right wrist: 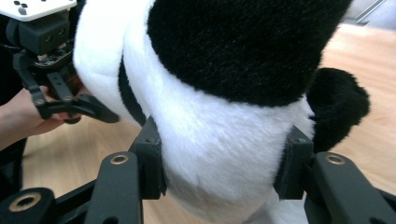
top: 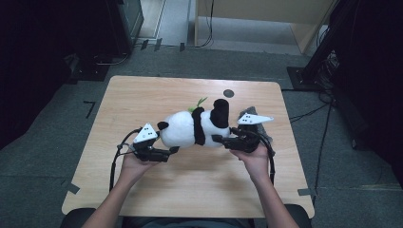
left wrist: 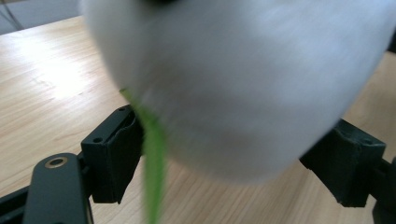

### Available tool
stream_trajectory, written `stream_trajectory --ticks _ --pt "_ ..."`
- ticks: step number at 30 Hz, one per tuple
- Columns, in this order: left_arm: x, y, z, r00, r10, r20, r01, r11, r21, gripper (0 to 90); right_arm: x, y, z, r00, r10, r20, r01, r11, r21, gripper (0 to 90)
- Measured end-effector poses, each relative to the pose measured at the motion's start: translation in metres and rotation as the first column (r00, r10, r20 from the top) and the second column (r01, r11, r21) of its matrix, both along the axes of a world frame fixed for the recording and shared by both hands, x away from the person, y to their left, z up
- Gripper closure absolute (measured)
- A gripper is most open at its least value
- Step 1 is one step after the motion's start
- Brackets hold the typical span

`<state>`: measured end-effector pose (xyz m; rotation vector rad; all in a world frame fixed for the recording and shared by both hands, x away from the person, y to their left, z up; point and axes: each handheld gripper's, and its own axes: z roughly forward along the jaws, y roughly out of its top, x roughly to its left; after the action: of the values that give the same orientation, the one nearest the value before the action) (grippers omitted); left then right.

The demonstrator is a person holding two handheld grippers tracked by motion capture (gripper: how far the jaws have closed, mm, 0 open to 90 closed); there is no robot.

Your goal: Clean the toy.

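A black-and-white plush panda (top: 183,128) lies on its side across the wooden table (top: 142,95), head toward the left. My right gripper (top: 219,138) is shut on its lower body; in the right gripper view both pads (right wrist: 152,158) press into the white fur (right wrist: 210,116). My left gripper (top: 172,151) is at the head end. In the left gripper view its jaws stand wide around the blurred white head (left wrist: 233,84), and the left pad (left wrist: 116,154) is apart from the fur. A green felt leaf (left wrist: 154,154) hangs beside that pad.
A small black round mark (top: 228,93) sits near the table's far edge. Something dark grey (top: 254,111) lies behind the right gripper's plate. Cables and black stands (top: 318,57) are on the carpet at the right.
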<state>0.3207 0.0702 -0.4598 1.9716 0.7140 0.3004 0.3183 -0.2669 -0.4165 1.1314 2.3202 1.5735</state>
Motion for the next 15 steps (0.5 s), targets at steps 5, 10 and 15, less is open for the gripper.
stream_trajectory --ticks 5,10,15 --pt "-0.006 0.002 0.007 0.9984 0.053 0.017 -0.052 0.9972 -0.054 41.0 0.001 0.001 -0.002 1.0000 -0.003 -0.004 0.003 1.000 0.013 43.4" --pt "-0.007 0.006 0.012 0.9980 0.061 -0.020 -0.062 0.9937 -0.093 56.1 0.002 -0.003 -0.003 0.9989 -0.010 0.045 0.008 0.999 0.045 29.2" --pt "-0.005 0.025 0.023 0.9924 0.118 -0.033 -0.122 0.9784 -0.167 60.5 0.001 -0.005 -0.005 0.9947 0.015 0.102 -0.019 0.999 0.041 24.8"
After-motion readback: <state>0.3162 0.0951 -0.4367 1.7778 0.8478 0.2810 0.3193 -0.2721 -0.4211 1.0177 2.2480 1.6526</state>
